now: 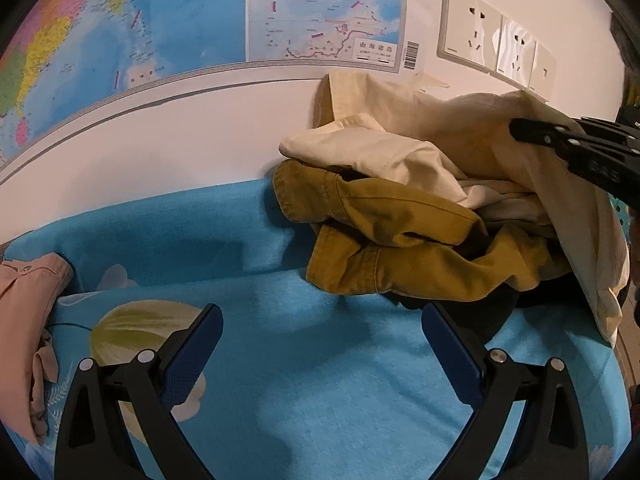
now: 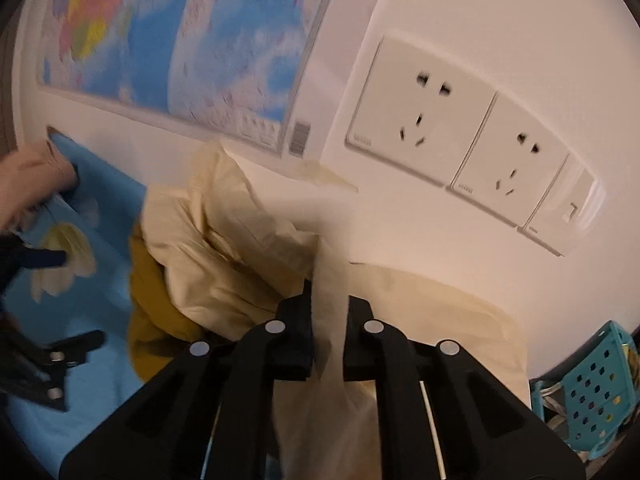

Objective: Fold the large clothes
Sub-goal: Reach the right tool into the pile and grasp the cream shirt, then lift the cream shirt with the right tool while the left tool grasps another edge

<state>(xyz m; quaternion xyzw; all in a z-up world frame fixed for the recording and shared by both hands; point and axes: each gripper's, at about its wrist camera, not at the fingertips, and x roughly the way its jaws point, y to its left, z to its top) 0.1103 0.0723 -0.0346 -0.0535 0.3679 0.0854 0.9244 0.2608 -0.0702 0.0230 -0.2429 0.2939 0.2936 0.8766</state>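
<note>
Cream garment point(image 2: 224, 240) heaped on the mustard one point(image 1: 400, 240) against the wall, right of the blue sheet point(image 1: 280, 360).

Right gripper point(image 2: 328, 336) is clamped on a fold of its cloth, which rises straight ahead between the pads; left gripper point(image 1: 320, 344) hangs spread and empty over bare sheet, the pile lying ahead and to its right, so the right hand is nearer.

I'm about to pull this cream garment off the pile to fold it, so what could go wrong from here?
1. The right claw pinches only a narrow bunch of the cream garment; a hard pull could slip it free.
2. The cream garment lies tangled over the mustard garment, which may get dragged along.
3. The left claw is open and empty over the blue sheet, so the cloth hangs from one grip and may bunch.
</note>
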